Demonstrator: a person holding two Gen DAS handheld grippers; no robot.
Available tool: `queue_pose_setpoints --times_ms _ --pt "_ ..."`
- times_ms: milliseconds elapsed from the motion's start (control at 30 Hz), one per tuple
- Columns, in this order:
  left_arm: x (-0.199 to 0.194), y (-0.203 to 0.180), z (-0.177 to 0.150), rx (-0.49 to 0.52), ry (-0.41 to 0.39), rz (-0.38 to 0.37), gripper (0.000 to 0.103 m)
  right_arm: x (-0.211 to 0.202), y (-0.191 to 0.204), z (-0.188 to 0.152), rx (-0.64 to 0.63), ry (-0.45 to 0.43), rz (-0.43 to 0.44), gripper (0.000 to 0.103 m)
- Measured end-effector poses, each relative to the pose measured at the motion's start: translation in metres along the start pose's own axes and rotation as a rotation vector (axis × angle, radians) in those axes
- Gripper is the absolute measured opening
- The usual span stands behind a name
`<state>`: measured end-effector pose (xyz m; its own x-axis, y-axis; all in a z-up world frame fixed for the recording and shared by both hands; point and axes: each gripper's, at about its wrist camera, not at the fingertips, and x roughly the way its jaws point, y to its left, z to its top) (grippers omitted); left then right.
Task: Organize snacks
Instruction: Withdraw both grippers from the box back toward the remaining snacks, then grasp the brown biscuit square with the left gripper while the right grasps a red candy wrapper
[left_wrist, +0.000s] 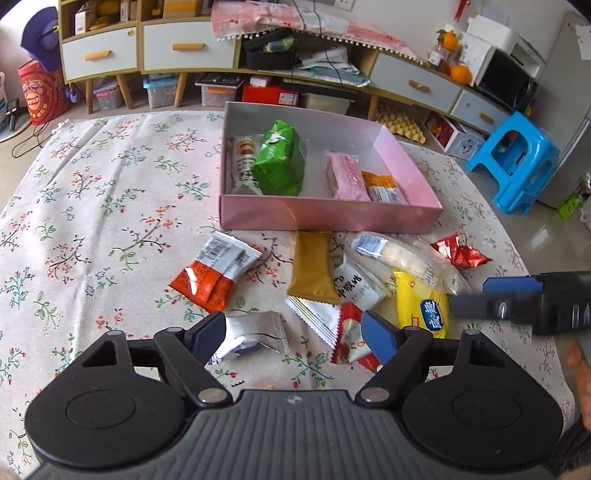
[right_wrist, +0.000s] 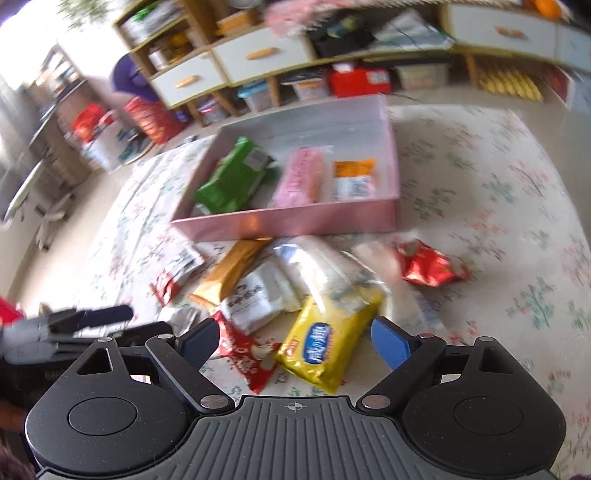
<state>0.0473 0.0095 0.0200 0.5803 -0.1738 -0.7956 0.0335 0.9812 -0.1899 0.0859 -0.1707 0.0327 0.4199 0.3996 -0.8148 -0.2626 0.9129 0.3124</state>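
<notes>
A pink box (left_wrist: 325, 216) (right_wrist: 295, 223) on the flowered tablecloth holds a green packet (left_wrist: 280, 162) (right_wrist: 232, 177), a pink packet (left_wrist: 347, 177) (right_wrist: 301, 177), an orange-and-white packet (left_wrist: 384, 186) and a beige one (left_wrist: 242, 162). Loose snacks lie in front of it: an orange-and-white packet (left_wrist: 214, 271), a gold one (left_wrist: 312, 267), a yellow one (left_wrist: 421, 306) (right_wrist: 328, 339), a silver one (left_wrist: 255, 332) and a red one (left_wrist: 460, 253) (right_wrist: 428, 267). My left gripper (left_wrist: 293, 332) is open above the silver packet. My right gripper (right_wrist: 295, 343) is open over the yellow packet; it also shows in the left wrist view (left_wrist: 517, 299).
Low cabinets with white drawers (left_wrist: 173, 48) and storage bins line the back wall. A blue plastic stool (left_wrist: 517, 158) stands on the floor to the right. The tablecloth (left_wrist: 110, 206) stretches left of the box.
</notes>
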Motion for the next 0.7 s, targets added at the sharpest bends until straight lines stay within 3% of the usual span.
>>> queue_pose_setpoints --times_ms 133,333,400,467,600,700 --pt "-0.001 0.015 0.005 -0.077 -0.006 0.022 0.078 0.006 0.036 -0.016 -0.237 -0.032 0.012 0.089" --pt "0.003 0.025 0.005 -0.116 0.021 0.022 0.078 0.038 0.076 -0.035 -0.426 -0.007 0.011 0.077" --pt "0.003 0.027 0.005 -0.124 0.025 0.023 0.078 0.047 0.081 -0.037 -0.466 -0.012 -0.005 0.064" --pt "0.004 0.029 0.004 -0.127 0.031 0.02 0.078 0.053 0.083 -0.038 -0.491 -0.024 -0.011 0.059" --pt "0.006 0.03 0.004 -0.13 0.048 0.007 0.078 0.056 0.078 -0.036 -0.494 0.0 -0.018 0.025" --pt "0.002 0.029 0.002 -0.124 0.052 -0.014 0.077 0.039 0.072 -0.027 -0.407 -0.014 0.022 0.017"
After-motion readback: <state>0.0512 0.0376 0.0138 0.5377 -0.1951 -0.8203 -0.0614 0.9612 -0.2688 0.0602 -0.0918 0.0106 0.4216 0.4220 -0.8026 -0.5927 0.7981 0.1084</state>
